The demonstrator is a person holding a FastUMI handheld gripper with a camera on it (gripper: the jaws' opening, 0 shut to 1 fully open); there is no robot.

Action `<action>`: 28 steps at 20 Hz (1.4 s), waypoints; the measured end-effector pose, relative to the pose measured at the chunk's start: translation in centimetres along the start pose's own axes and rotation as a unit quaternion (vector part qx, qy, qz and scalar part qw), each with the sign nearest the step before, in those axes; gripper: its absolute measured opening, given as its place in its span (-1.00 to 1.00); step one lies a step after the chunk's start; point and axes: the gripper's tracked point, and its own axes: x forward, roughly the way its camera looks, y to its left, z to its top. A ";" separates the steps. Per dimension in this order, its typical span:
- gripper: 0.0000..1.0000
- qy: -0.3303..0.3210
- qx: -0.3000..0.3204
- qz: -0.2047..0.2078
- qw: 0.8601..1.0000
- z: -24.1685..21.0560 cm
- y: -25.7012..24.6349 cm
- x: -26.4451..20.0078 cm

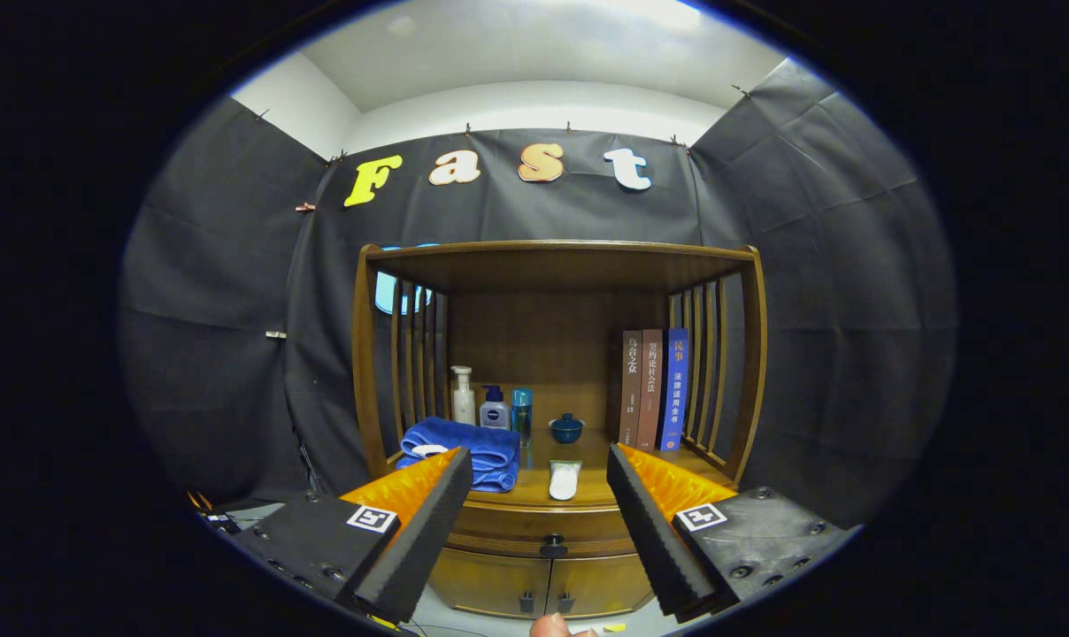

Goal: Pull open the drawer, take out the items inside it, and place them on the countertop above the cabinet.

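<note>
we see the wooden cabinet (557,425) at centre frame, its drawer (539,529) lower centre and closed, knob (552,541) between our gripper's (539,495) spread fingers. a white tube (564,479) lies on the countertop (588,491). this fits either before opening or after reclosing.

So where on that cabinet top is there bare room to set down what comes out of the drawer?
The gripper is open. The countertop is bare between the white tube and the books. The left is crowded with blue towels and bottles.
</note>
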 end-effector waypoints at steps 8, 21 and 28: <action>0.97 -0.004 0.001 -0.003 1.000 0.1 -0.6 0.1; 0.97 -0.007 -0.007 -0.001 1.000 0.1 -0.5 0.0; 0.97 -0.010 -0.017 -0.002 1.000 0.1 -0.4 0.0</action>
